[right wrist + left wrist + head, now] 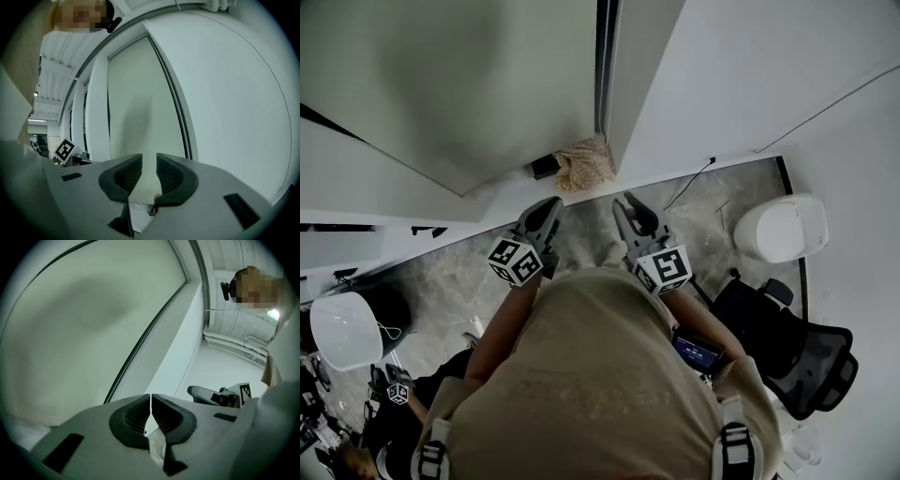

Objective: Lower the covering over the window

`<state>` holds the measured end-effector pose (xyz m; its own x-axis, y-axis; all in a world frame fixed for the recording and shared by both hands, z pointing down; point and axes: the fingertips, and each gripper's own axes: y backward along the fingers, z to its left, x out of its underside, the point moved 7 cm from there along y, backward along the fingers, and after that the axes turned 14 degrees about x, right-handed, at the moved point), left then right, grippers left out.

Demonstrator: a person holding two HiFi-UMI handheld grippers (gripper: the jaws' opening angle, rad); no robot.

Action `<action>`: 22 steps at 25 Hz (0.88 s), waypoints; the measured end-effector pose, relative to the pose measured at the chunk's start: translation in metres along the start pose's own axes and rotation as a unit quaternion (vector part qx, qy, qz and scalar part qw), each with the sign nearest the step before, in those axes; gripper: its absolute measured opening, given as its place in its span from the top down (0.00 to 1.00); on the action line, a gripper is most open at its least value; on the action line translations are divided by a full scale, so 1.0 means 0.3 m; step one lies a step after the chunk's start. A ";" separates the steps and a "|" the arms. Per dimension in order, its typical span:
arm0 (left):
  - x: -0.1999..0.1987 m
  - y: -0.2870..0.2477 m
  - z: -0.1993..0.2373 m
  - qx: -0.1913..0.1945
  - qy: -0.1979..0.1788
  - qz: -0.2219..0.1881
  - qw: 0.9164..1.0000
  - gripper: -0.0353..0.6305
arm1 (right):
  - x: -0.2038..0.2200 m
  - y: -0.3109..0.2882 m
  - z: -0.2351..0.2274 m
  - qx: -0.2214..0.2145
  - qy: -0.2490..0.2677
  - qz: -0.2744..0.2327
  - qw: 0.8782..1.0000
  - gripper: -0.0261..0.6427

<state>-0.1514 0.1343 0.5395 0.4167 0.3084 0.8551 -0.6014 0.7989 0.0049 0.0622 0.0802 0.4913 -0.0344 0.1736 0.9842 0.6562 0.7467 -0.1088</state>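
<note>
Markers (515,261) of black squares sit on left gripper (553,203) and right gripper (624,200).

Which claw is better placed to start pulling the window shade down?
Right, probably. The right claw has its jaws apart, with the shade straight ahead of them. The left claw is shut and empty, so it would have to open first.

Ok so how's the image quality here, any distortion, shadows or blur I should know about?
Head view: dim and greyish, with a soft shadow across the blind. Left gripper view: heavy fisheye bends the window frame, and the corners are dark. Right gripper view: same curved warping, black vignette.
</note>
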 end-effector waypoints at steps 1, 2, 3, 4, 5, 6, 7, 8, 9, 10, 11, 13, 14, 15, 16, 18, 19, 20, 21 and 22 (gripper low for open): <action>-0.002 -0.025 -0.001 -0.001 0.001 0.001 1.000 0.91 | -0.008 -0.003 -0.024 -0.001 -0.002 0.000 1.000 0.83; -0.004 -0.052 0.000 -0.001 0.001 0.001 1.000 0.91 | -0.017 -0.008 -0.049 -0.001 -0.003 -0.001 1.000 0.83; -0.003 -0.081 0.002 0.000 0.001 0.002 1.000 0.91 | -0.025 -0.013 -0.076 -0.001 -0.005 -0.003 1.000 0.83; 0.000 -0.111 0.005 0.000 0.002 0.003 1.000 0.91 | -0.031 -0.019 -0.104 0.000 -0.008 -0.004 1.000 0.83; 0.005 -0.139 0.007 0.001 0.003 0.004 1.000 0.91 | -0.034 -0.023 -0.131 0.000 -0.013 -0.004 1.000 0.83; 0.012 -0.164 0.006 0.002 0.004 0.005 1.000 0.91 | -0.034 -0.024 -0.157 0.001 -0.017 -0.003 1.000 0.83; 0.021 -0.186 0.003 0.003 0.005 0.006 1.000 0.91 | -0.032 -0.024 -0.180 0.001 -0.019 -0.002 1.000 0.83; 0.030 -0.204 0.000 0.005 0.006 0.007 1.000 0.91 | -0.029 -0.024 -0.201 0.000 -0.019 -0.001 1.000 0.83; 0.039 -0.221 -0.002 0.005 0.007 0.008 1.000 0.91 | -0.026 -0.026 -0.219 -0.001 -0.019 0.000 1.000 0.83; 0.048 -0.237 -0.001 0.005 0.007 0.008 1.000 0.91 | -0.024 -0.032 -0.236 -0.004 -0.020 0.001 1.000 0.83; 0.057 -0.251 0.001 0.004 0.008 0.008 1.000 0.91 | -0.023 -0.039 -0.250 -0.006 -0.021 0.000 1.000 0.83; 0.077 -0.273 0.006 0.001 0.009 0.010 1.000 0.91 | -0.021 -0.053 -0.267 -0.013 -0.022 -0.004 1.000 0.83; 0.088 -0.280 0.009 0.000 0.011 0.011 1.000 0.91 | -0.017 -0.059 -0.271 -0.016 -0.023 -0.006 1.000 0.83; 0.097 -0.286 0.013 0.000 0.014 0.013 1.000 0.91 | -0.011 -0.065 -0.274 -0.020 -0.024 -0.006 1.000 0.83; 0.102 -0.291 0.018 0.000 0.015 0.015 1.000 0.91 | -0.005 -0.072 -0.274 -0.022 -0.024 -0.004 0.999 0.83; 0.096 -0.294 0.039 0.002 0.017 0.019 1.000 0.91 | 0.001 -0.093 -0.267 -0.029 -0.021 0.000 0.999 0.83; 0.085 -0.294 0.055 0.002 0.018 0.019 1.000 0.91 | 0.001 -0.107 -0.262 -0.030 -0.021 0.001 0.999 0.83; 0.072 -0.297 0.072 0.003 0.018 0.019 1.000 0.91 | 0.000 -0.124 -0.259 -0.029 -0.024 0.003 0.999 0.83; 0.057 -0.301 0.087 0.005 0.017 0.018 1.000 0.91 | -0.003 -0.140 -0.258 -0.027 -0.027 0.005 0.999 0.83; 0.042 -0.307 0.100 0.008 0.016 0.018 1.000 0.91 | -0.009 -0.155 -0.259 -0.023 -0.030 0.006 0.999 0.83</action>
<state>-0.1112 0.0490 0.5655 0.4164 0.3529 0.8379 -0.6262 0.7795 -0.0171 0.0902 -0.0049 0.5046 -0.0697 0.2219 0.9726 0.6907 0.7142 -0.1135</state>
